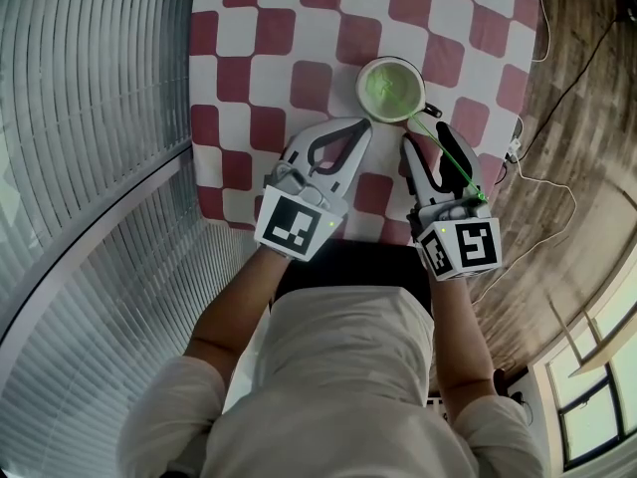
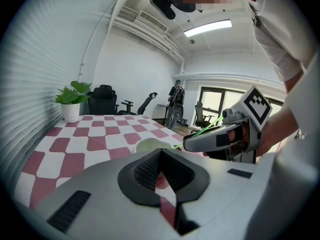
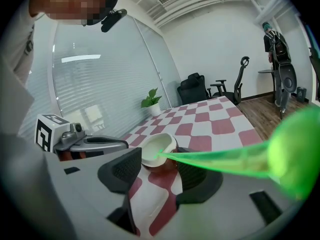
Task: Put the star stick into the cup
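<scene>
The tabletop (image 1: 299, 28) is checked in dull red and white. The cup (image 1: 390, 90) is cream-white, tinted pale green inside. The star stick (image 3: 225, 160) is translucent vivid green. The left tool (image 1: 360, 127) and right tool (image 1: 423, 139) are light grey with black ribbed pads (image 3: 122, 170); their cubes (image 1: 296, 225) are white with black square markers. The floor (image 1: 577, 267) at right is brown wood grain. The far plant (image 2: 71, 101) has green leaves, white pot.

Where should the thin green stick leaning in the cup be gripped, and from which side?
Probably mid-shaft on the thin green plastic star stick, pinched from the sides: it leans bare from the white cup across the open right gripper.
</scene>
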Available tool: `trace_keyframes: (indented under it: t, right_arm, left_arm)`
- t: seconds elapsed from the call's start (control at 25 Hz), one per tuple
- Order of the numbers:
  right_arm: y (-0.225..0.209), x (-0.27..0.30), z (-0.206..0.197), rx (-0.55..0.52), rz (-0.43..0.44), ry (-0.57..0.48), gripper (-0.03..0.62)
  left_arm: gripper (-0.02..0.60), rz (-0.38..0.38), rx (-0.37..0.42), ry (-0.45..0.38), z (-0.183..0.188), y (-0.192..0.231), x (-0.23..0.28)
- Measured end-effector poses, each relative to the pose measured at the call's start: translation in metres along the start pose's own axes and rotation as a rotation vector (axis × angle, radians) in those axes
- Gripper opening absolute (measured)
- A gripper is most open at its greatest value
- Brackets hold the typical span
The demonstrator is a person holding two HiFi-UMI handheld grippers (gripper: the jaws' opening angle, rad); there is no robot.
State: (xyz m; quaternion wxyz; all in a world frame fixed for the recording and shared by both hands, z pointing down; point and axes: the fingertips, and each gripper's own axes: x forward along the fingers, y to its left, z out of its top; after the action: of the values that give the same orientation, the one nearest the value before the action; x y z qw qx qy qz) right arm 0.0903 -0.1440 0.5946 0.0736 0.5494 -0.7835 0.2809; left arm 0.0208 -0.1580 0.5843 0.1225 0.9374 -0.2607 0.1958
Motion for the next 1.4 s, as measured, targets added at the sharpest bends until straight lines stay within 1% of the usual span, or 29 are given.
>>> trace_keyframes:
  t: [0.24, 0.4, 0.72, 0.92, 1.12, 1.28, 1.4]
  right_arm:
    - [0.001, -0.017, -0.002, -0.008, -0.012, -0.008, 0.233]
    - [0.004, -0.027, 0.005, -0.008, -0.014, -0.024, 0.267]
    - [-0.001, -0.040, 0.023, -0.038, -0.042, -0.078, 0.290]
    - [-0.003, -0.059, 0.042, -0.067, -0.064, -0.086, 0.296]
    - [-0.001, -0.076, 0.062, -0.126, -0.073, -0.097, 0.296]
    - [0.006, -0.089, 0.083, -0.170, -0.062, -0.113, 0.296]
    - [0.014, -0.100, 0.098, -0.199, -0.063, -0.124, 0.296]
  left_arm:
    - [0.031, -0.007, 0.011, -0.002, 0.002, -0.012, -0.005]
    - [0.031, -0.002, 0.017, -0.007, 0.013, -0.016, -0.010]
    - [0.031, 0.003, 0.040, -0.038, 0.030, -0.023, -0.018]
    - [0.031, 0.002, 0.053, -0.055, 0.052, -0.030, -0.027]
    - [0.031, 0.007, 0.066, -0.082, 0.076, -0.036, -0.034]
    - [0.031, 0.010, 0.082, -0.111, 0.099, -0.041, -0.042]
    - [0.031, 0.009, 0.078, -0.127, 0.108, -0.047, -0.048]
